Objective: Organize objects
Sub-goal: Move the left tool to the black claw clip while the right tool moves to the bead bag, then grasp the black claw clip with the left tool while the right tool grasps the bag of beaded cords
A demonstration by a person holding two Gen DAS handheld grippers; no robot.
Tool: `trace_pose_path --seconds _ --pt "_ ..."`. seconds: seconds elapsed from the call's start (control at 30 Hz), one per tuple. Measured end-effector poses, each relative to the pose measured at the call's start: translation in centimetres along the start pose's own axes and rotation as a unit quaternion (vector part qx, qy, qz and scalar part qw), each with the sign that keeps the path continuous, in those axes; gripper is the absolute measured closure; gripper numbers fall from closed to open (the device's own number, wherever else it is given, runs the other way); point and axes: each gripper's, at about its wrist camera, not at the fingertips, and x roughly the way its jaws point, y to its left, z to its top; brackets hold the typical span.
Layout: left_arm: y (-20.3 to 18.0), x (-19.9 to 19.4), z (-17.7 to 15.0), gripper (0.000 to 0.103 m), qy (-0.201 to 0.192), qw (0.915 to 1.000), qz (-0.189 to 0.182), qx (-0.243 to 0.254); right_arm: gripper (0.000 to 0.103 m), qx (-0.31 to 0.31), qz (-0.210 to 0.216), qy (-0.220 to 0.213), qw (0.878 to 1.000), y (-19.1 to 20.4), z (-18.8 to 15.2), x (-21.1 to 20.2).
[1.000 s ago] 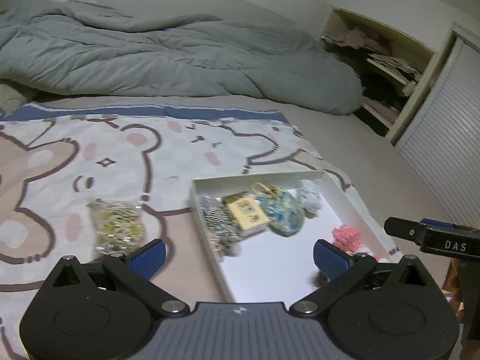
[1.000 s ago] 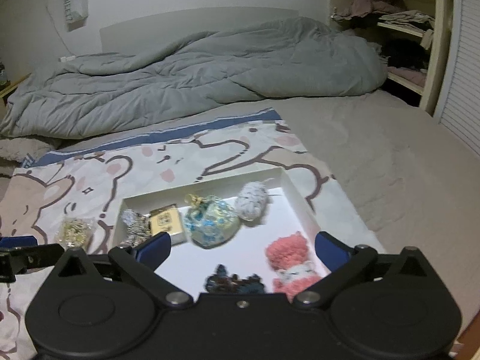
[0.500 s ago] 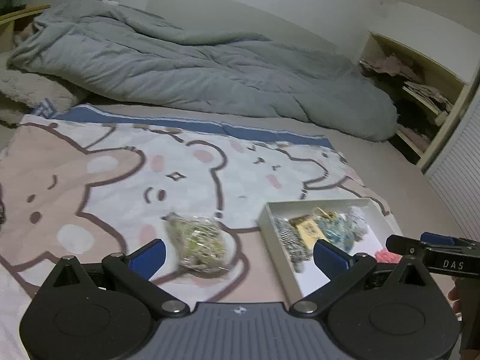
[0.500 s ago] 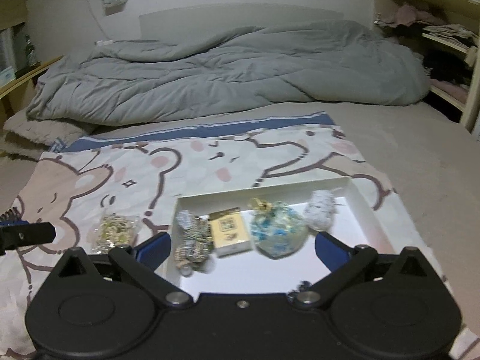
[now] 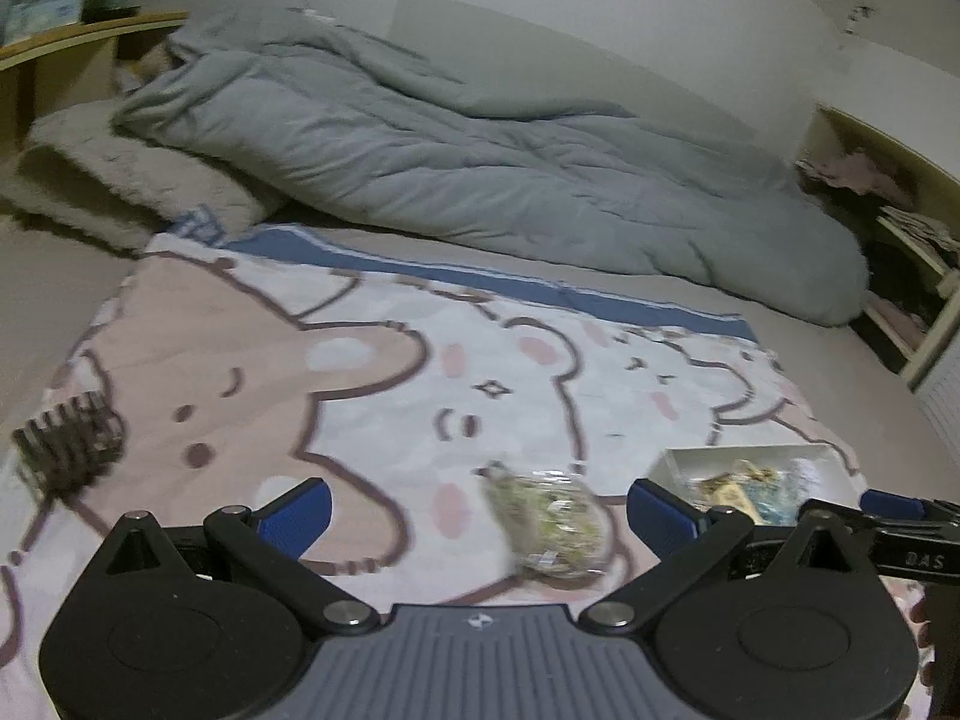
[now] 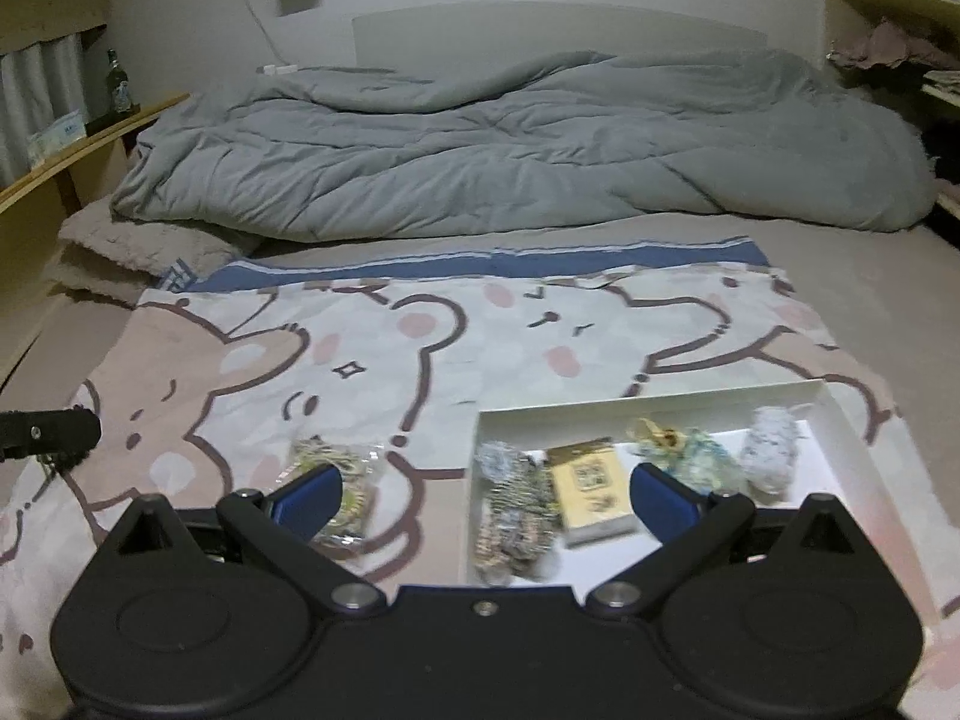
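Note:
A white tray [image 6: 843,414] lies on the bear-print blanket and holds a silvery packet [image 6: 510,510], a yellow card box [image 6: 591,489], a blue-green pouch [image 6: 690,456] and a pale fluffy item [image 6: 768,456]. A clear bag of gold-green bits [image 6: 336,477] lies on the blanket left of the tray. My right gripper [image 6: 486,501] hovers open over the tray's left edge, holding nothing. In the left wrist view my left gripper [image 5: 480,516] is open and empty, with the same bag [image 5: 552,525] between its fingers and the tray [image 5: 750,462] at the right. A dark toothed object [image 5: 69,444] lies far left.
A rumpled grey duvet [image 6: 510,138] fills the far half of the bed, with a beige pillow [image 5: 120,180] at its left. Wooden shelves [image 5: 900,222] with clothes stand at the right. The bear-print blanket [image 6: 480,330] covers the near bed.
Both views have swung left: tray and bag have slid rightward in each view. The pink plush in the tray has left view, and the dark toothed object has appeared at far left.

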Motion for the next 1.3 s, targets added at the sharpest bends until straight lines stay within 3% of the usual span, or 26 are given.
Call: trace_pose_path --seconds 0.33,0.63,0.93,1.1,1.3 --pt "6.8 0.5 0.9 0.000 -0.001 0.9963 0.079 -0.032 0.000 -0.026 0.024 0.014 0.999 3.7 0.4 3.5" --pt "13.1 1.7 1.1 0.000 0.004 0.9844 0.153 -0.086 0.000 -0.038 0.039 0.035 0.998 6.4 0.4 6.6" --pt "18.5 3.0 1.1 0.000 0.002 0.9616 0.220 -0.164 0.000 -0.032 0.052 0.067 0.996 8.1 0.2 9.6" --pt "21.1 3.7 0.9 0.000 -0.004 0.9446 0.246 -0.217 0.000 -0.036 0.056 0.076 0.995 8.9 0.0 11.0" --pt "23.2 4.1 0.6 0.001 -0.038 0.9333 0.231 -0.273 0.000 -0.042 0.057 0.087 0.994 9.7 -0.2 12.7"
